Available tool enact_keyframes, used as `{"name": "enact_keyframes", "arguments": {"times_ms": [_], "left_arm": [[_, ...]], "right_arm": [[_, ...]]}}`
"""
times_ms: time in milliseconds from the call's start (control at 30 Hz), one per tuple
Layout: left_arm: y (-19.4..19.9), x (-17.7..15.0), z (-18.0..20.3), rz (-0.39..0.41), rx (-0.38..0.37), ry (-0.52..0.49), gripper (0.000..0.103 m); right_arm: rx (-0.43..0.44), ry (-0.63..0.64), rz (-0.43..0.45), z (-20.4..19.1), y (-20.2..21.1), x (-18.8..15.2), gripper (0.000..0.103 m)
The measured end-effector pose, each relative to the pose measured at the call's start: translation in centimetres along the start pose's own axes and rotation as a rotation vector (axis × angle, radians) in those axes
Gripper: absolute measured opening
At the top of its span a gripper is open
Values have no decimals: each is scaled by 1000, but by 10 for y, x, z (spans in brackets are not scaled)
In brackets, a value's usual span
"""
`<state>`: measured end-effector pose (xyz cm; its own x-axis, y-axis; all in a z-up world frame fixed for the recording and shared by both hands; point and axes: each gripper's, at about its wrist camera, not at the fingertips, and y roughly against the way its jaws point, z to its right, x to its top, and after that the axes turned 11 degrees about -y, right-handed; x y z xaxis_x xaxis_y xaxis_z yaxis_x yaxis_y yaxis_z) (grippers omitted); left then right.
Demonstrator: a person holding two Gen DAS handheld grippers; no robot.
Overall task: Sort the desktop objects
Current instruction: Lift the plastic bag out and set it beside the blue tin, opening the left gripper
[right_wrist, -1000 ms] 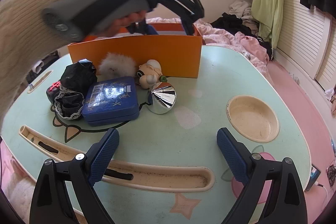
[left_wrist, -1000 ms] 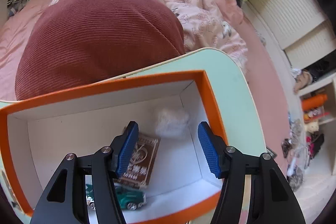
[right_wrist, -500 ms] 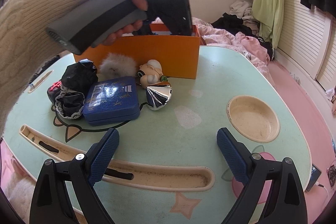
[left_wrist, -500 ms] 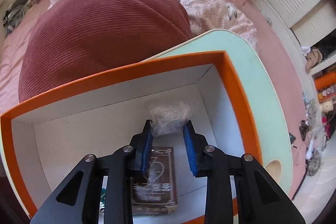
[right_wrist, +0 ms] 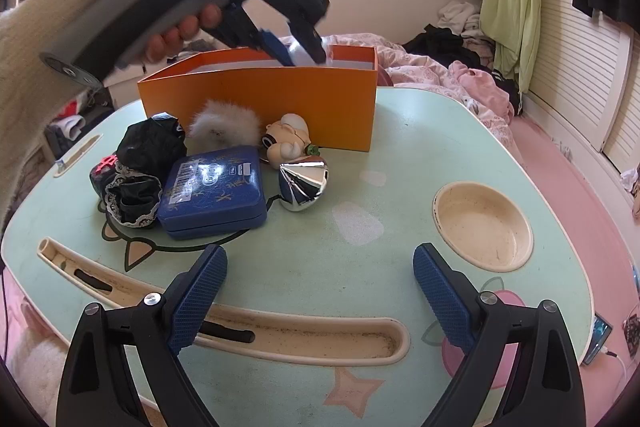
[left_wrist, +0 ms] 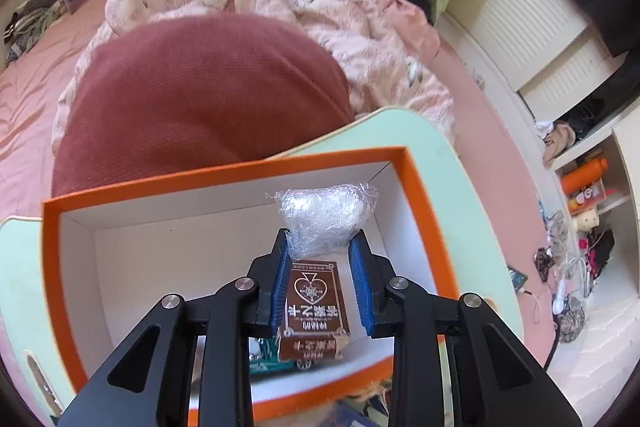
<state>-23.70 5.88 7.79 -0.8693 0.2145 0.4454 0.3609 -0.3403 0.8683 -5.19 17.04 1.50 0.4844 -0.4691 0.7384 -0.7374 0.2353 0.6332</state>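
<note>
Your left gripper (left_wrist: 322,247), wide open over the orange box (left_wrist: 224,175) a second ago, closed on the clear crinkled plastic wad (left_wrist: 324,217) half a second back. Now the wad rides higher against the box's far wall, lifted off the floor. Brown card pack (left_wrist: 314,307) shows fully beneath. Right-wrist view: gripper tilted up at the rim.

Brown card box (left_wrist: 313,303): spade emblem, Chinese characters, unreadable. Blue tin (right_wrist: 214,191): label illegible.
</note>
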Motion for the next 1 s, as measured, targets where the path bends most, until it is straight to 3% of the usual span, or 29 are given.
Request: {"name": "enact_keyframes", "arguments": {"times_ms": [267,367,533,633,767,900,1000], "left_arm": [[26,-5,3,53,-10,-30,30],[40,-22,10,90,-59,-61,30],[74,-75,28,150,-102,-162,30],[83,-109,36,174,-81,-219,30],[87,-144,33,230,-45,-212,30],[80,-179,26,226,-80,-189,30],[61,-198,24,165,-81,-209,30]], "right_arm": [[11,8,-3,0,0,0,94],[14,11,-4,0,-1,0,94],[19,17,-6,0,-1,0,94],[22,22,-7,-1,0,-1,94],[28,25,-8,-1,0,-1,94],[31,29,-9,-1,-1,-1,95],[35,32,-10,-1,0,-1,95]]}}
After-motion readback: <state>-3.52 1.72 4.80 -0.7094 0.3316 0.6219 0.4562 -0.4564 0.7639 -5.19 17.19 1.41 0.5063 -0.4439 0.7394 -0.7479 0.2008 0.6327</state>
